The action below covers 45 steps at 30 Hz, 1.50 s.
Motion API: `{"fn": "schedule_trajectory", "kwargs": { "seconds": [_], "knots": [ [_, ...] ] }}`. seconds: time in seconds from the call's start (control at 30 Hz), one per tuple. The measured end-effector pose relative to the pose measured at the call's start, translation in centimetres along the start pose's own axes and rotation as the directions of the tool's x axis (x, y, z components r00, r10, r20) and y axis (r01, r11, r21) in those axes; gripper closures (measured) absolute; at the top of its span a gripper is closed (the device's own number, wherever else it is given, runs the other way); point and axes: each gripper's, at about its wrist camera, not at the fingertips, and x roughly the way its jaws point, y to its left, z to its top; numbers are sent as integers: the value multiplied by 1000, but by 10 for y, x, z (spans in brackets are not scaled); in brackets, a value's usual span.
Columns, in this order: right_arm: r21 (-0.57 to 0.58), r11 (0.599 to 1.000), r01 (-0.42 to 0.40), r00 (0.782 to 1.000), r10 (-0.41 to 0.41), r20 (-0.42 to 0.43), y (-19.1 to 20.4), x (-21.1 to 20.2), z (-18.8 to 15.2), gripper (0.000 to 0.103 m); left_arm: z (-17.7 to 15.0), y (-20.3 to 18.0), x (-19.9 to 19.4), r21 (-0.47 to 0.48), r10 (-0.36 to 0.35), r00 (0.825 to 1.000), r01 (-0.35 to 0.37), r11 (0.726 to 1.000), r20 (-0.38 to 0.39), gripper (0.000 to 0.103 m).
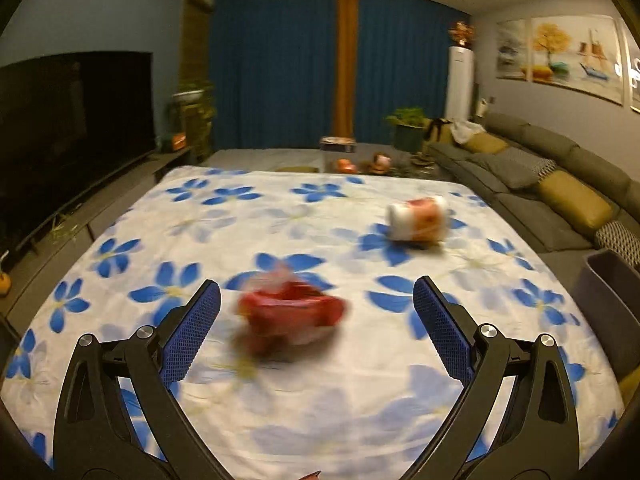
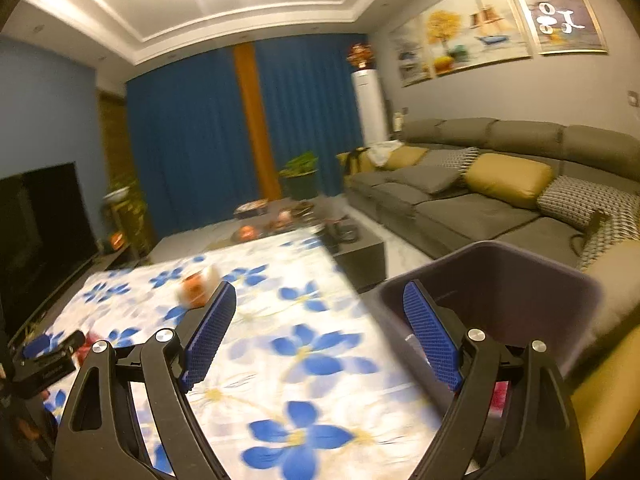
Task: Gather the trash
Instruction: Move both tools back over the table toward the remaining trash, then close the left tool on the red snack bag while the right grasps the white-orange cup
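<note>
A crumpled red wrapper lies on the flowered cloth of the table, blurred, just ahead of and between the fingers of my open, empty left gripper. A white and orange cup-like container lies on its side farther right; it also shows in the right wrist view. My right gripper is open and empty, above the table's right edge, its right finger over the dark purple bin. Something pink shows low inside the bin. The left gripper's body shows at the left.
The bin stands beside the table's right edge, also in the left wrist view. A grey sofa with yellow cushions lies to the right. A dark coffee table with clutter stands beyond the table. A TV is at the left.
</note>
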Motion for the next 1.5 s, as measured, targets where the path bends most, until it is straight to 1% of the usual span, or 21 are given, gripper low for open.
{"fn": "schedule_trajectory", "kwargs": {
  "seconds": [0.1,0.23,0.37,0.47,0.53,0.63,0.7,0.73,0.8,0.87,0.9,1.03,1.13,1.3,1.4,1.5],
  "knots": [
    [-9,999,-35,999,34,-26,21,11,-2,20,-1,19,9,-19,4,1000,-5,1000,-10,8],
    [-34,998,-59,997,57,-44,46,23,-5,20,-4,26,29,1,-15,999,15,1000,-51,8],
    [-56,996,-68,996,64,-62,64,40,-7,20,-7,31,50,-3,-31,995,31,1000,-96,8],
    [-70,995,-72,995,66,-80,73,55,-6,20,-8,33,60,-3,-46,992,46,999,-117,12],
    [-83,993,-79,993,71,-93,82,69,-6,20,-7,34,69,-8,-63,989,63,998,-137,16],
    [-96,991,-91,991,80,-111,93,90,-4,20,-7,32,78,-5,-89,983,90,996,-159,30],
    [-108,989,-98,989,85,-122,101,104,-4,20,-7,30,83,12,-98,980,102,995,-172,45],
    [-111,989,-99,988,84,-127,103,110,-6,20,-7,29,86,22,-99,979,104,994,-177,49],
    [-114,988,-105,986,88,-142,107,123,-7,20,-6,28,91,31,-104,977,111,993,-188,67],
    [-117,988,-103,984,83,-159,110,137,-7,20,-3,29,96,31,-108,976,116,993,-190,76],
    [-116,988,-105,983,85,-165,112,144,-6,20,-2,30,98,28,-111,975,118,993,-190,78],
    [-128,985,-112,979,87,-186,123,171,-5,20,4,30,105,24,-120,976,127,992,-183,80],
    [-133,984,-116,976,88,-198,130,187,-5,20,12,30,105,20,-120,981,125,992,-155,81],
    [-141,982,-125,971,92,-221,140,213,-7,20,29,33,120,-23,-90,987,88,996,-130,81],
    [-141,982,-128,968,93,-233,143,226,-8,21,32,33,129,-36,-75,989,71,997,-127,81],
    [-132,982,-135,963,99,-249,141,238,-9,23,33,33,134,-33,-72,990,68,997,-119,81]
  ]
}}
